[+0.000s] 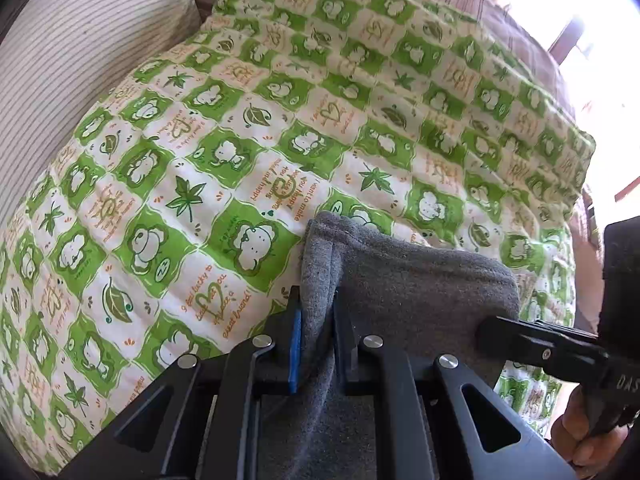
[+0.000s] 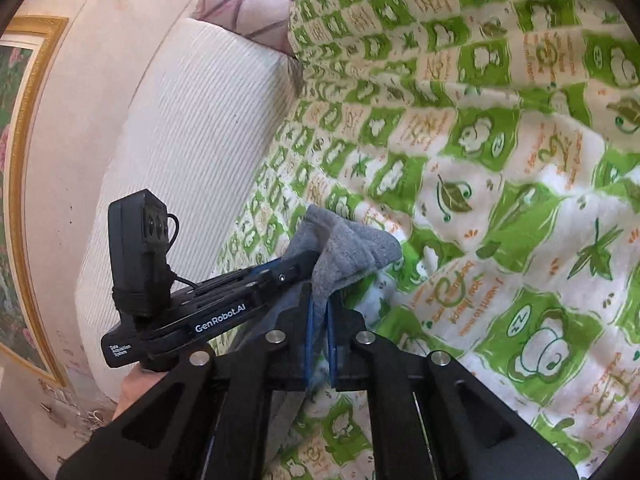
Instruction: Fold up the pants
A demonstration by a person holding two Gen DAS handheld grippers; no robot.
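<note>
The grey pants (image 1: 404, 276) hang as a bunched edge held above a green and white patterned quilt (image 1: 200, 152). My left gripper (image 1: 316, 308) is shut on one corner of the grey pants. My right gripper (image 2: 319, 312) is shut on the other corner of the pants (image 2: 348, 252), close beside the left one. In the left wrist view the right gripper (image 1: 496, 326) reaches in from the right onto the cloth. In the right wrist view the left gripper (image 2: 298, 266) sits just left, its camera unit upright. The rest of the pants is hidden below the grippers.
The quilt (image 2: 480, 200) covers a bed. A striped white pillow (image 1: 80, 48) lies at the left, also in the right wrist view (image 2: 192, 152). A pink checked cloth (image 1: 520, 28) lies beyond. A gold-framed picture (image 2: 20, 200) hangs on the wall.
</note>
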